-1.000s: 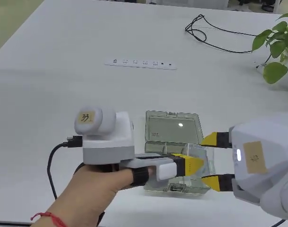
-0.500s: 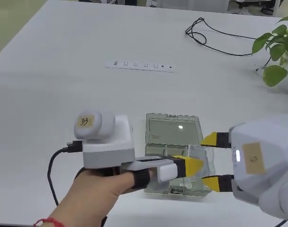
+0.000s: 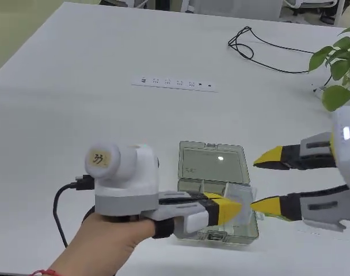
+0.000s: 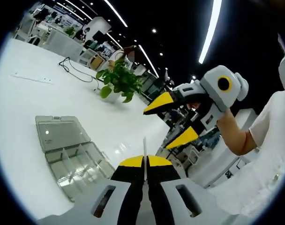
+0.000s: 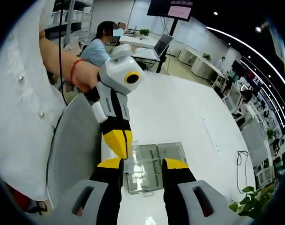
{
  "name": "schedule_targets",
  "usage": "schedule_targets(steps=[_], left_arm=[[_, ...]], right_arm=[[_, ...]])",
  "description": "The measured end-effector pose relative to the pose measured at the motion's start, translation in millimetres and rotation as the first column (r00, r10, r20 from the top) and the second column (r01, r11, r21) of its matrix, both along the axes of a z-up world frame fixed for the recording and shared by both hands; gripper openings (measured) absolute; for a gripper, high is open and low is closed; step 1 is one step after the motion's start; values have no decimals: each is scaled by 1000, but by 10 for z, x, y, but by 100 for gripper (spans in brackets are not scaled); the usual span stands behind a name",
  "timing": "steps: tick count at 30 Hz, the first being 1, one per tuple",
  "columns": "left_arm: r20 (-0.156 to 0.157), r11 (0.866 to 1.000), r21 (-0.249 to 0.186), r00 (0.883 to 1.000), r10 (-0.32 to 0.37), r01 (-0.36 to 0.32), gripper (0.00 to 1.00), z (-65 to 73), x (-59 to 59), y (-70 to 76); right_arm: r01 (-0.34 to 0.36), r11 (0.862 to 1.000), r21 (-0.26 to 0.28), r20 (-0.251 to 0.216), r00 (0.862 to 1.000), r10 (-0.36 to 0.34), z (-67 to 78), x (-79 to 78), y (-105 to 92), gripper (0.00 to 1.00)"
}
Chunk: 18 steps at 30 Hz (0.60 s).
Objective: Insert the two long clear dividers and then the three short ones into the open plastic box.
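The clear divider (image 4: 144, 149) was held edge-on, a thin sheet standing up from between the jaws of the left gripper (image 3: 227, 207), which were pressed together on it. In the head view this gripper reached in from the left over the tray half of the open box (image 3: 212, 164). The box lay on the white table (image 3: 77, 115) with its lid flat on the far side.

The tray lay directly below and slightly ahead of the held sheet. Its long side ran left to right in the head view, roughly in line with the left gripper's jaws. The right gripper (image 3: 267, 179) stood just beside the box's right end, jaws spread and empty, tips pointing at the tray. The left gripper was judged the nearer, so lowering the sheet into its slot fell to it.

The left gripper covered the tray's near-left part. Partitions appeared to stand in the tray in the left gripper view, but clear plastic against clear plastic prevented a count. Whether the held sheet was long or short could not be established.

A power strip (image 3: 175, 84), a cable (image 3: 261, 52) and a plant (image 3: 339, 69) lay well apart.
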<state>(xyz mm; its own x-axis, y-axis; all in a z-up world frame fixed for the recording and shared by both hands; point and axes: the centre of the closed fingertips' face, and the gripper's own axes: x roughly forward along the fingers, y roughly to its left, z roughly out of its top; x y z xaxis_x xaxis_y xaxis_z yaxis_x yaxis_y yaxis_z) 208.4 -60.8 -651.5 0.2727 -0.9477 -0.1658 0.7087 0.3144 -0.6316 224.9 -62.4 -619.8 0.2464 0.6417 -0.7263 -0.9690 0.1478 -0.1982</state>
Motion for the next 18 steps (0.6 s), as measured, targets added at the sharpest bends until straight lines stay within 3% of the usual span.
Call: schedule_targets(steps=[2, 5, 8, 9, 14, 18], left_arm=[[24, 1000, 13, 999, -26, 26, 0, 1, -45, -15], [85, 997, 30, 994, -72, 70, 0, 23, -118, -36], [116, 996, 34, 989, -92, 88, 0, 38, -154, -35], [113, 995, 40, 989, -96, 92, 0, 25, -157, -33], [152, 993, 53, 982, -109, 102, 0, 19, -170, -4], [181, 993, 51, 977, -115, 107, 0, 41, -182, 19]], right_arm=[[0, 999, 53, -46, 999, 3, 43, 5, 17, 33], [-10, 996, 86, -82, 996, 17, 88, 20, 12, 31], [-15, 991, 136, -138, 990, 34, 137, -2, 49, 30], [-21, 988, 151, -158, 986, 45, 153, -17, 62, 29], [-39, 985, 166, -210, 975, 74, 134, -23, 78, 26], [-66, 984, 168, -272, 956, 111, 61, -96, 82, 21]])
